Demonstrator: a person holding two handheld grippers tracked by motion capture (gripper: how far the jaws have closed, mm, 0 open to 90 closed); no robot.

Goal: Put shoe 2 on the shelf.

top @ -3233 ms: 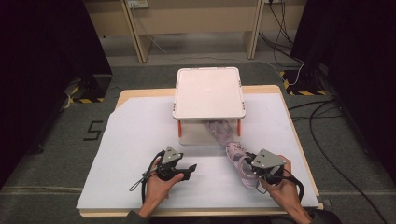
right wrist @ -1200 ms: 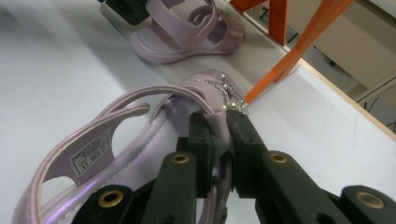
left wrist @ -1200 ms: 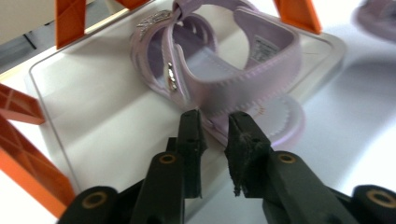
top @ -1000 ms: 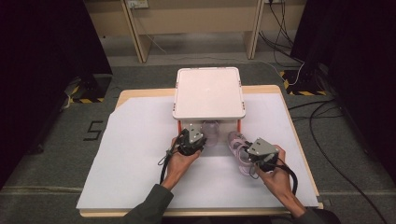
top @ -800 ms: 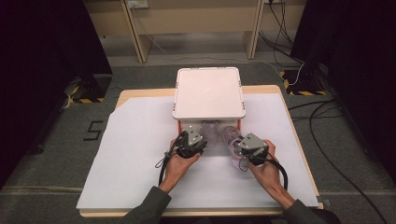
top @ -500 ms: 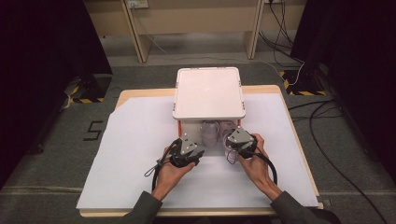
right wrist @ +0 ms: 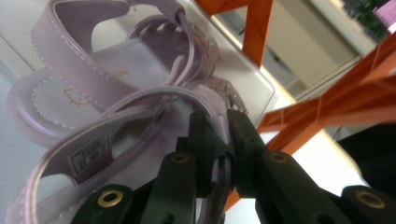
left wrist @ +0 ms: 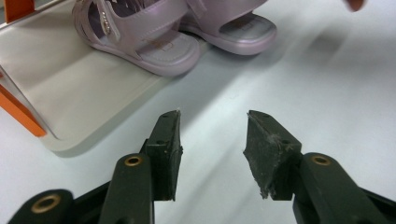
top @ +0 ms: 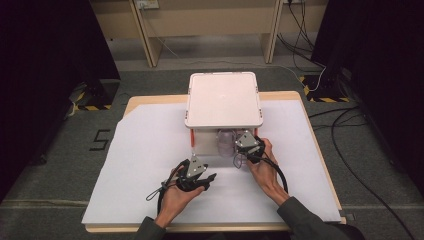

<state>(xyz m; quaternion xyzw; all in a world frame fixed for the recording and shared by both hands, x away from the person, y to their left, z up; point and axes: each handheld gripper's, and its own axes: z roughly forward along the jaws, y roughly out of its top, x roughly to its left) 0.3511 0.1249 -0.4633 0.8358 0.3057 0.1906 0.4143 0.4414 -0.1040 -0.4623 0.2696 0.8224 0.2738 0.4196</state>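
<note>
A white-topped shoe rack (top: 224, 100) with orange posts (right wrist: 257, 28) stands mid-table. One lilac sandal (left wrist: 144, 32) lies on its lower shelf (left wrist: 70, 93). A second lilac sandal (right wrist: 116, 126) sits beside it at the shelf's front edge, and my right gripper (right wrist: 219, 126) is shut on its strap, right at the rack's front (top: 240, 150). My left gripper (left wrist: 212, 135) is back from the rack over the white sheet (top: 212, 177). Its jaws have just been opening, and nothing is between them.
A white sheet (top: 140, 165) covers the wooden table. Black cables trail from both grippers, and more run over the grey floor at the right (top: 350, 150). Dark curtains hang at both sides.
My left gripper has let go at the shelf, drawn back toward the person and opened. My right gripper has carried its sandal leftward and forward to the rack's lower shelf.
</note>
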